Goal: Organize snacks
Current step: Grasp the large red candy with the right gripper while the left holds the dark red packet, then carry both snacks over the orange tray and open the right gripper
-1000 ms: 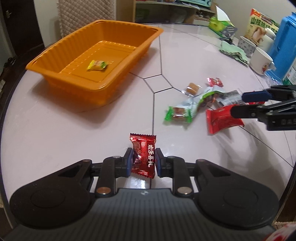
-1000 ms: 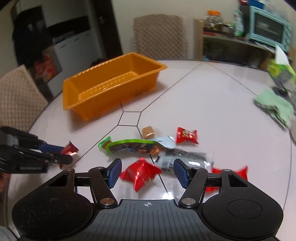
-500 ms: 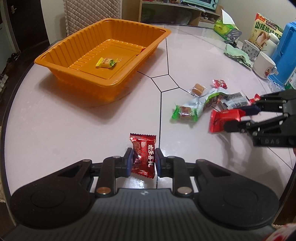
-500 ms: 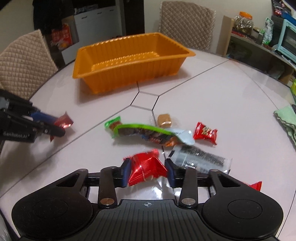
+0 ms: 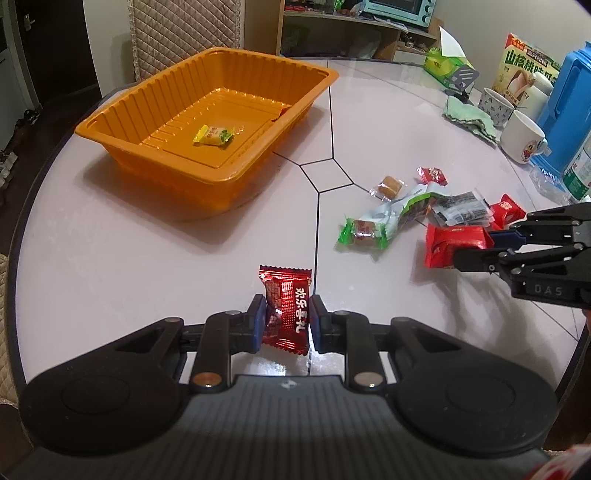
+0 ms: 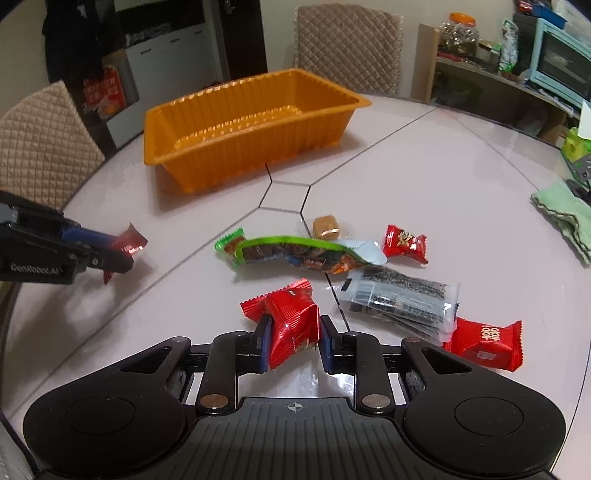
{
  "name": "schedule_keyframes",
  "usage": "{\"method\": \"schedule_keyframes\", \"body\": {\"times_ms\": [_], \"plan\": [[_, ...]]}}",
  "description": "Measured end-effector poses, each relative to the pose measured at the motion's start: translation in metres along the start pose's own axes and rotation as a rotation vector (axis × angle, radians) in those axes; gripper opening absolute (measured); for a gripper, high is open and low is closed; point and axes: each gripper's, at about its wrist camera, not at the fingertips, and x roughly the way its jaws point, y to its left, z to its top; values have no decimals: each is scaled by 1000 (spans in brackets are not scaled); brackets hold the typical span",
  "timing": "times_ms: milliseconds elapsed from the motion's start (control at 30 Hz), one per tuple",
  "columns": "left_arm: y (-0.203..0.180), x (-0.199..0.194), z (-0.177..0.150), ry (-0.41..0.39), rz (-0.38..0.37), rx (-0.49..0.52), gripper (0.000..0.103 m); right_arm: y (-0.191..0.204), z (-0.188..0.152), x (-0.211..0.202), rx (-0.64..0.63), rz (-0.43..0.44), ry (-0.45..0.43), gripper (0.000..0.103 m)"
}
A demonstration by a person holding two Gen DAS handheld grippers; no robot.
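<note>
Both grippers are clamped on red wrappers — the left gripper (image 5: 287, 323) on a dark red candy (image 5: 286, 308), the right gripper (image 6: 293, 341) on a red packet (image 6: 291, 321) — with the orange tray (image 5: 147, 110) ahead, a yellow candy (image 5: 214, 134) inside.

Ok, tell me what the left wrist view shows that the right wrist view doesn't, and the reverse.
Only the left wrist view shows the yellow candy lying inside the orange tray, plus the mugs and blue jug. Only the right wrist view shows the glass jar on the shelf. Both show the left tool shut on a dark red candy, the right tool shut on a red packet, and the snack pile.
</note>
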Motion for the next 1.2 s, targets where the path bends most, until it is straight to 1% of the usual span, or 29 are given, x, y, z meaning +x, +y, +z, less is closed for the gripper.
{"method": "schedule_keyframes", "body": {"times_ms": [167,333,467,633,767,900,1200], "plan": [[-1,-13,5,-28,-3,-8,22,-2,6,-18,58,20,-52,26],[0,-30,16,-73,-4,-17,22,4,19,-33,89,48,-92,26],[6,-42,28,-114,-3,-34,22,11,35,-38,94,79,-122,26],[17,-49,49,-159,24,-38,22,18,61,-37,99,118,-165,26],[29,-46,66,-178,50,-44,22,25,84,-31,93,141,-190,26],[41,-37,85,-190,76,-48,22,31,109,-19,81,146,-206,26],[71,-8,126,-190,99,-66,22,31,163,26,84,133,-214,26]]}}
